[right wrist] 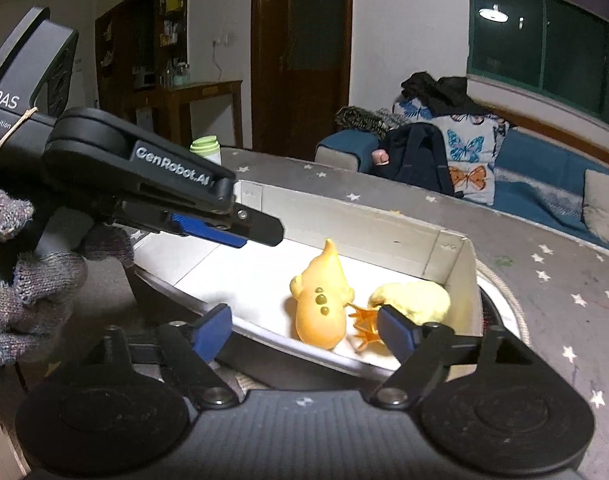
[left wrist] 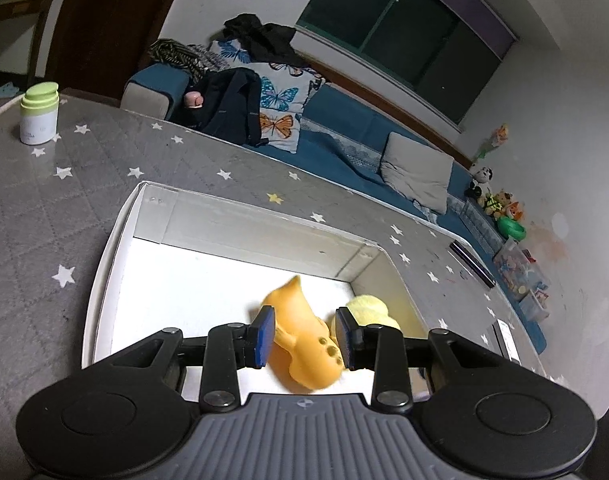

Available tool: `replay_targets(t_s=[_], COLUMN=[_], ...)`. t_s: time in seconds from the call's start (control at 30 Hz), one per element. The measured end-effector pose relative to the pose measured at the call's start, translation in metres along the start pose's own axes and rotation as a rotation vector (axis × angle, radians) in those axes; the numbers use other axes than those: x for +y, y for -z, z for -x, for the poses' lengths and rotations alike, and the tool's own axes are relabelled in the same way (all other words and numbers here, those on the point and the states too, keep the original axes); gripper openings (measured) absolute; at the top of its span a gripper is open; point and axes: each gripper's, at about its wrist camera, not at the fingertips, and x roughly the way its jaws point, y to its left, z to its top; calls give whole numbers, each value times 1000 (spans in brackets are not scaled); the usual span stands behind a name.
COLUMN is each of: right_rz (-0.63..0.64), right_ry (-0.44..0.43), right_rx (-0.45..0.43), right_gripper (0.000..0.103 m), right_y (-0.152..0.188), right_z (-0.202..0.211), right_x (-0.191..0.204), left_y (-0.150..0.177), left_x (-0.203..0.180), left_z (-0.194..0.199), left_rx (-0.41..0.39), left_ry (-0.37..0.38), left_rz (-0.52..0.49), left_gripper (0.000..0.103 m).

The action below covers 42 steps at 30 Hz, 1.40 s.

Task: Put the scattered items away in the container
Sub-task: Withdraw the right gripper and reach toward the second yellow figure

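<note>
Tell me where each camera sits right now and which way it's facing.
Left wrist: on the left gripper, above the white box, looking down past its open fingers at the orange toy lying inside; sofa behind.
Right wrist: on the right gripper, at the box's near wall, looking across it; shows the left gripper and the gloved hand.
Shared: box, orange toy, yellow toy, green-capped bottle, sofa.

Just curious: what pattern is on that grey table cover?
White stars on the table cover, plus one yellow; clearest in the left wrist view.
</note>
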Motion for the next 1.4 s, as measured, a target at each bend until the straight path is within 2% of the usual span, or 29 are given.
replay_targets(t_s=[0.3, 0.7, 0.93, 1.0, 1.17, 1.4], right_rz=[-13, 0, -91, -117, -174, -218], right_ry=[37, 65, 113, 127, 150, 139], right_rx=[-50, -41, -1, 10, 38, 76], right_gripper=[103, 103, 103, 102, 91, 76], right_y=[17, 59, 86, 94, 110, 121], right_z=[41, 85, 95, 98, 102, 99], right_x=[6, 12, 0, -3, -10, -14], left_y=[27, 72, 94, 99, 109, 111], left_x=[-11, -28, -39, -44, -59, -76], left_z=[24, 37, 36, 32, 24, 15], left_rx=[16, 76, 119, 139, 178, 227], left_ry=[12, 48, 69, 74, 103, 186], left_rz=[-68, -158, -198, -213, -240, -239], left_gripper=[35, 35, 35, 35, 35, 35])
